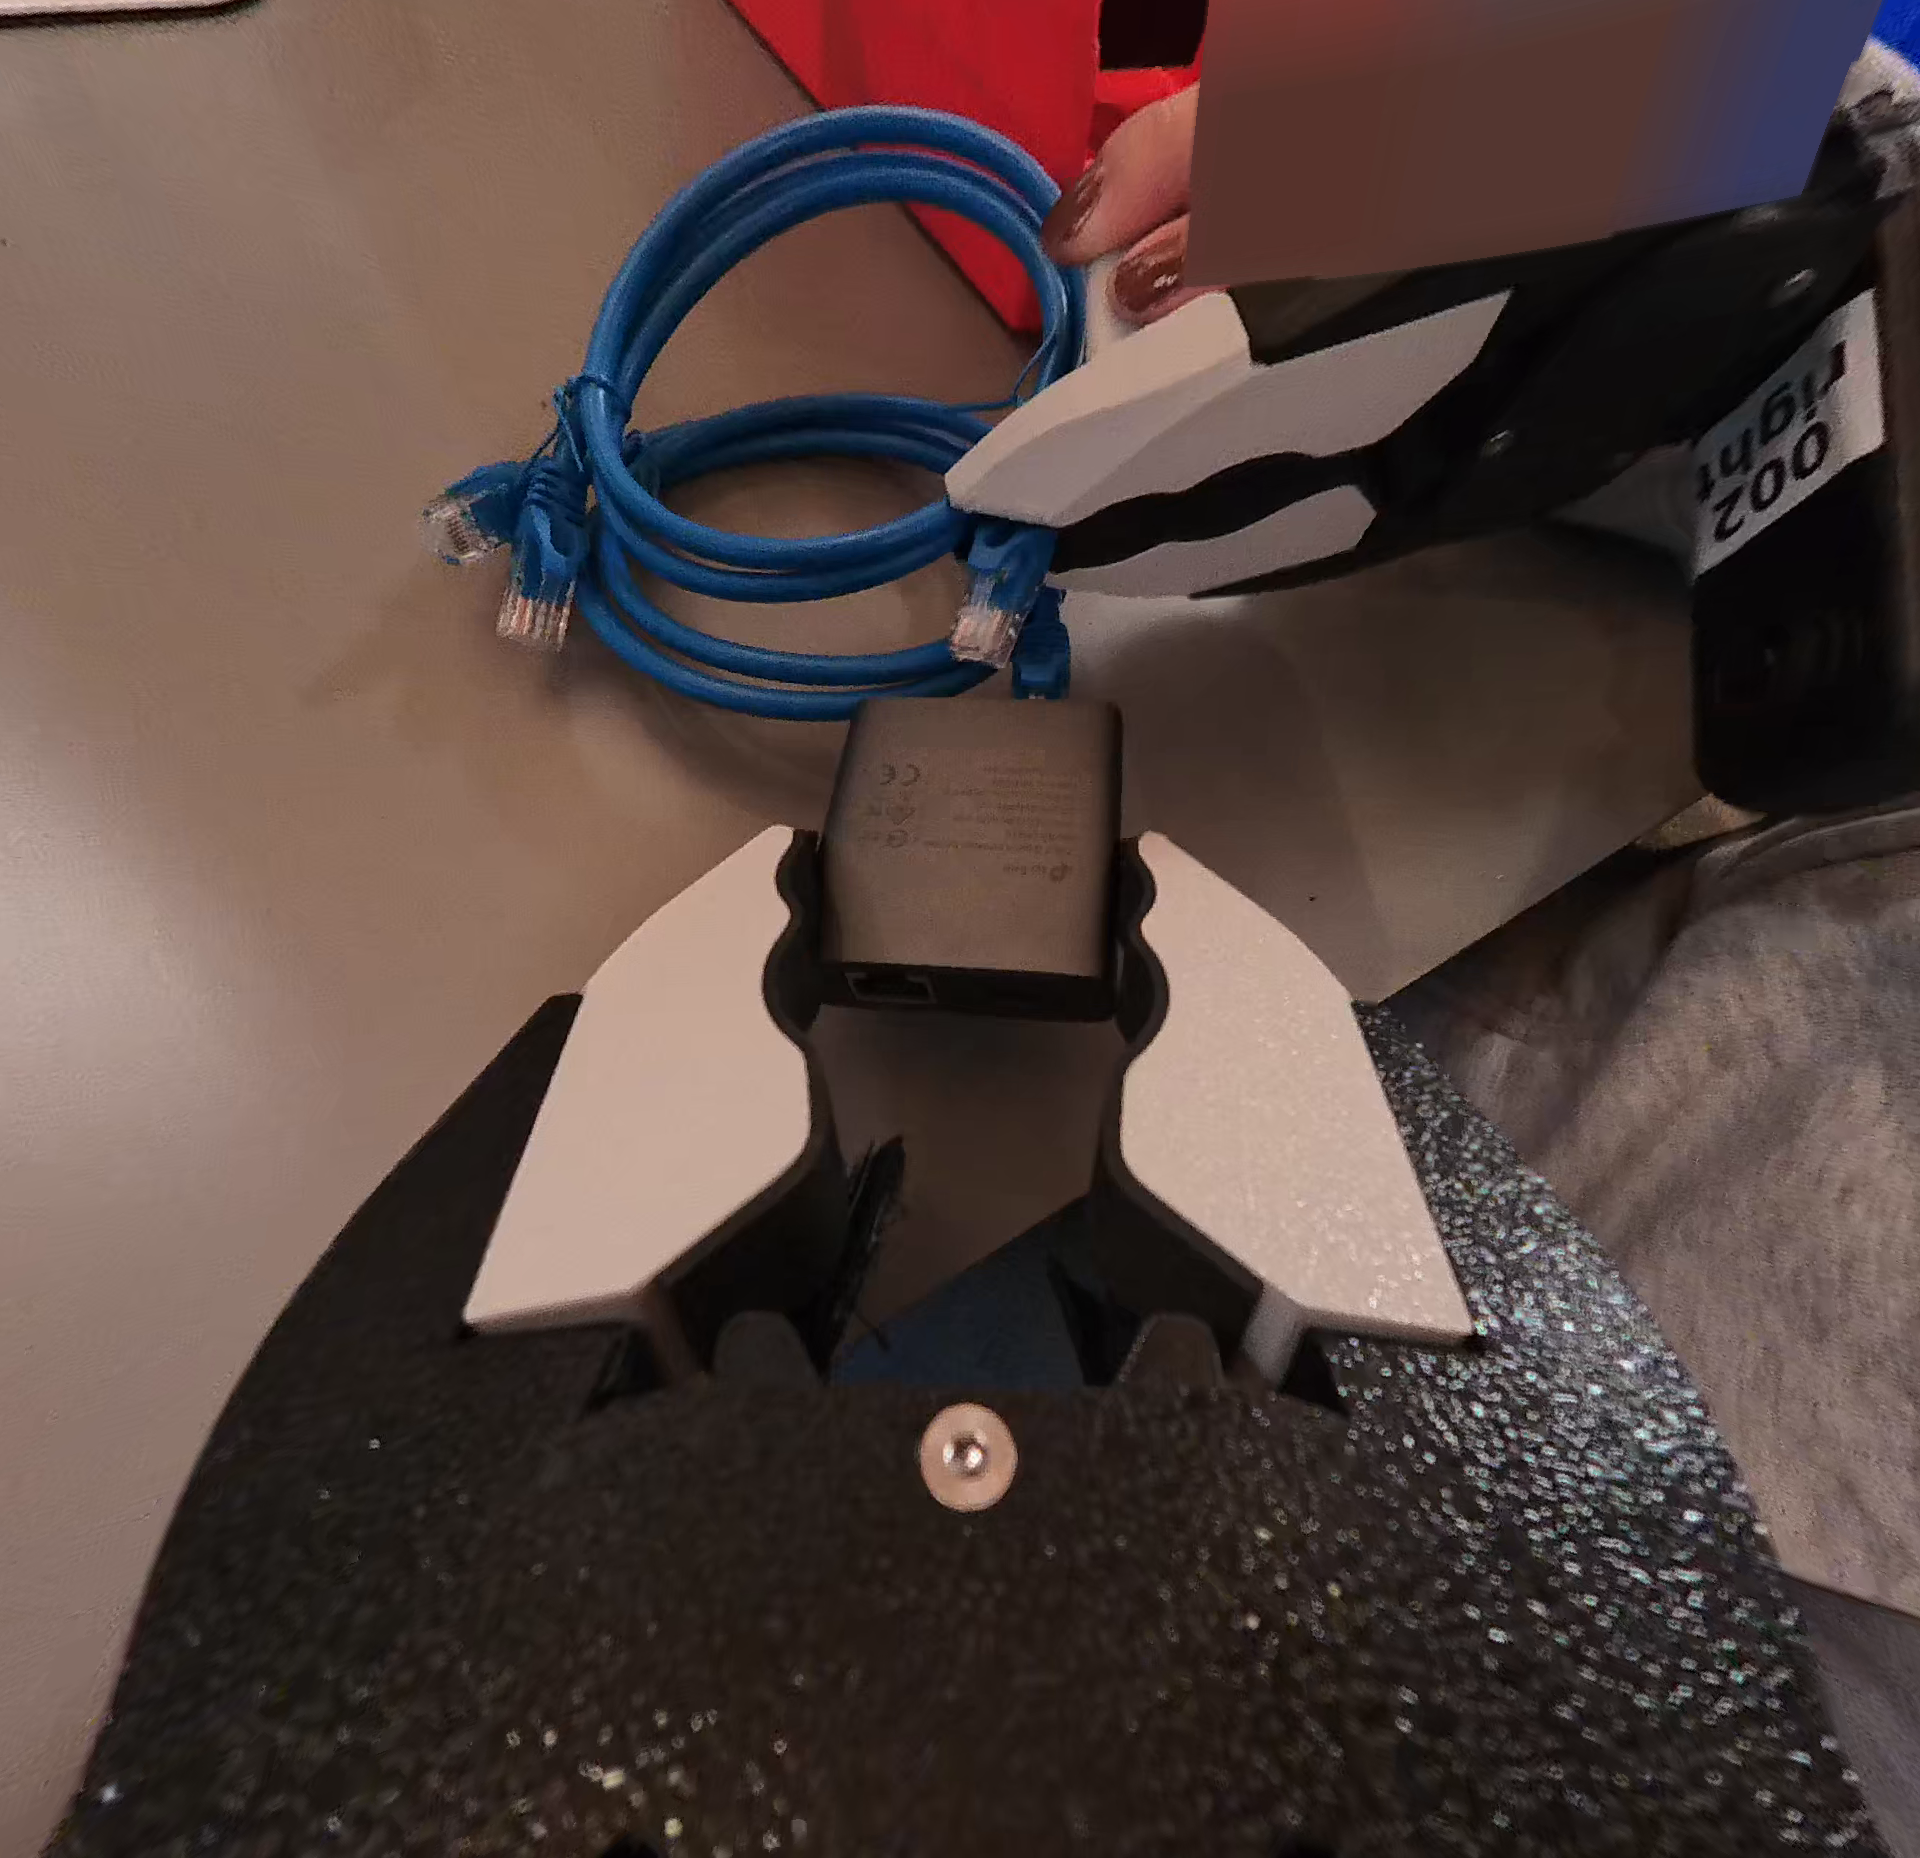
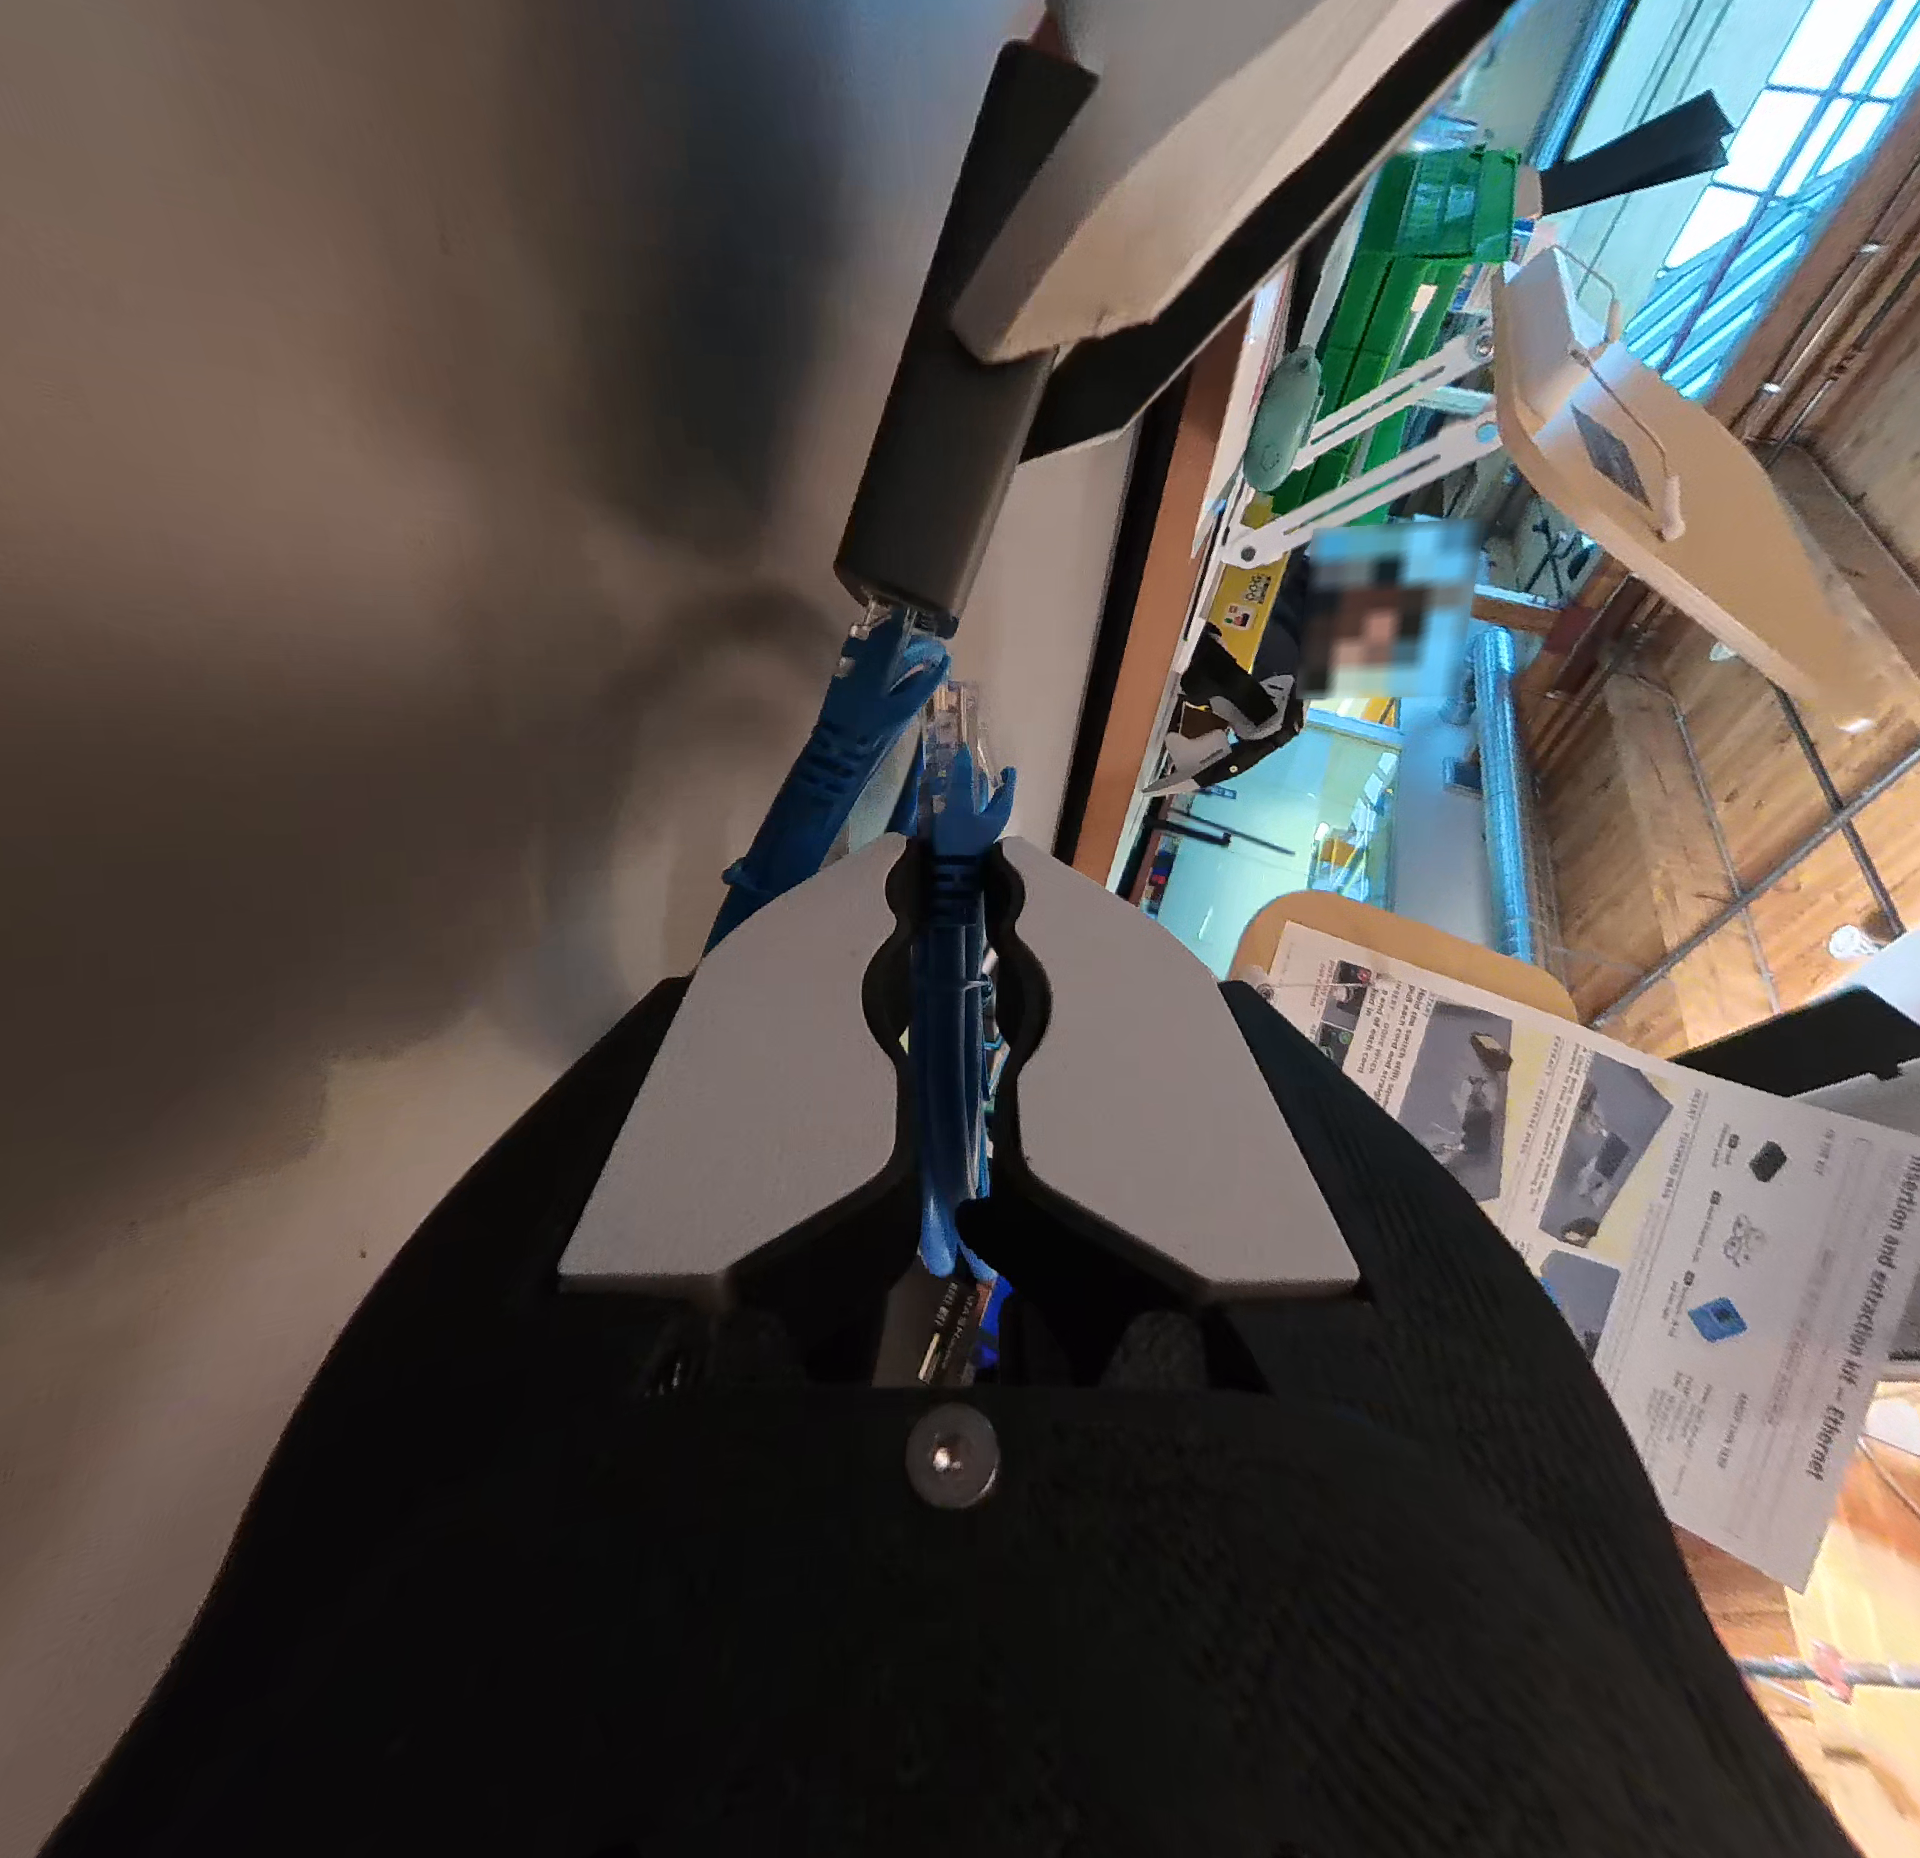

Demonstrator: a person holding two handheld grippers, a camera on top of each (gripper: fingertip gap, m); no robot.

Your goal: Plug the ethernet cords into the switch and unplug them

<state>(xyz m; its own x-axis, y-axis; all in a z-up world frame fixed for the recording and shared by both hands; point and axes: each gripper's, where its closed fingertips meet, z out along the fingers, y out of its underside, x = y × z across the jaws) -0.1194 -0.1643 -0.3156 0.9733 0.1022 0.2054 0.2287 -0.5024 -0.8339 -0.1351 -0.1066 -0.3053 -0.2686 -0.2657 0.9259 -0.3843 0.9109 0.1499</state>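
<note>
Right, left gripper is clamped on the switch, pads pressing both its sides, held above the table; one port faces back toward the wrist. Right gripper is clenched on a blue cord just behind its plug, plug tip near the switch's far end. Another plug already sits at that end. Rest of the cords lie coiled on the table, w/ loose plugs. Switch prob. light, rigid, smooth plastic, so side grip suits. Cord is limp; hold at the stiff boot. Clear clip looks fragile, avoid squeezing it.
</note>
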